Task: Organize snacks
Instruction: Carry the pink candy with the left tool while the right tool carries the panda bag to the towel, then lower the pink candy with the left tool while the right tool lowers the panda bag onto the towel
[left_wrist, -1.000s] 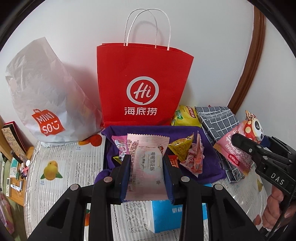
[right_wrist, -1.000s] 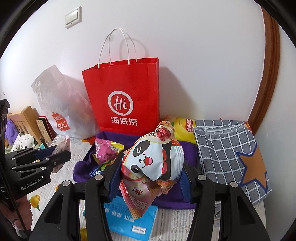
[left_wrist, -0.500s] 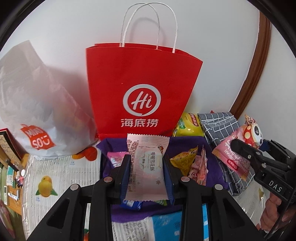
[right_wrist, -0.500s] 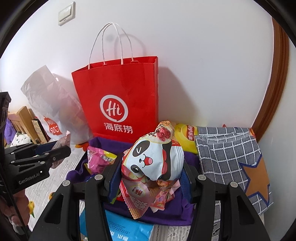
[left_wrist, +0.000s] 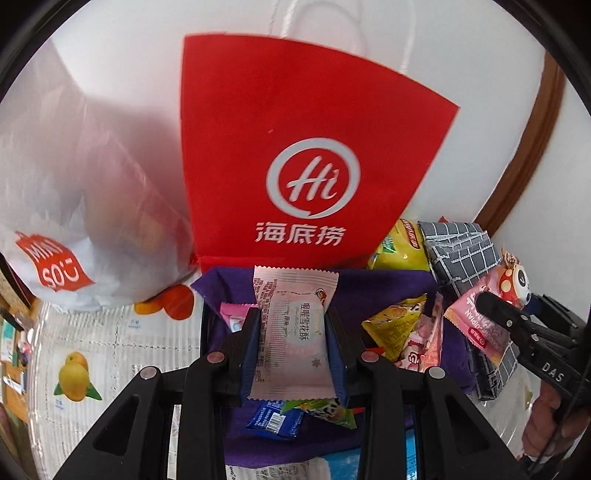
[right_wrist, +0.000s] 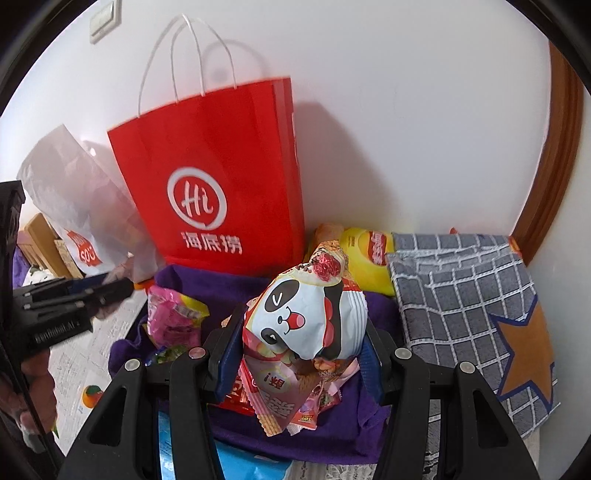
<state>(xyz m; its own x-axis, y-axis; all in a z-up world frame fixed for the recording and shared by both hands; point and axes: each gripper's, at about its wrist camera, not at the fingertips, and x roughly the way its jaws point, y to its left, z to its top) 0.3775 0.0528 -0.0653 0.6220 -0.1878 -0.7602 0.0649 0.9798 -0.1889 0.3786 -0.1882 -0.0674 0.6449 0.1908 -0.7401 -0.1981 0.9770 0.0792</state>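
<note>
My left fingers (left_wrist: 293, 354) grip a pink wrapper (left_wrist: 291, 332) lengthwise, right fingers (right_wrist: 299, 354) grip a panda packet (right_wrist: 306, 317), both above the purple bin (left_wrist: 388, 284) ahead.

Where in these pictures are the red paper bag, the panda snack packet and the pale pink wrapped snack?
red paper bag (left_wrist: 306, 147), left wrist view, front panel above the logo.
panda snack packet (right_wrist: 303, 314), right wrist view, the panda's face.
pale pink wrapped snack (left_wrist: 293, 332), left wrist view, middle of the wrapper.

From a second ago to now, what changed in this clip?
Both grippers advanced toward the red paper bag, now over the purple-lined bin. Unchanged: left gripper clamps the pink wafer packet, right gripper clamps the panda snack bag. Nothing released.
</note>
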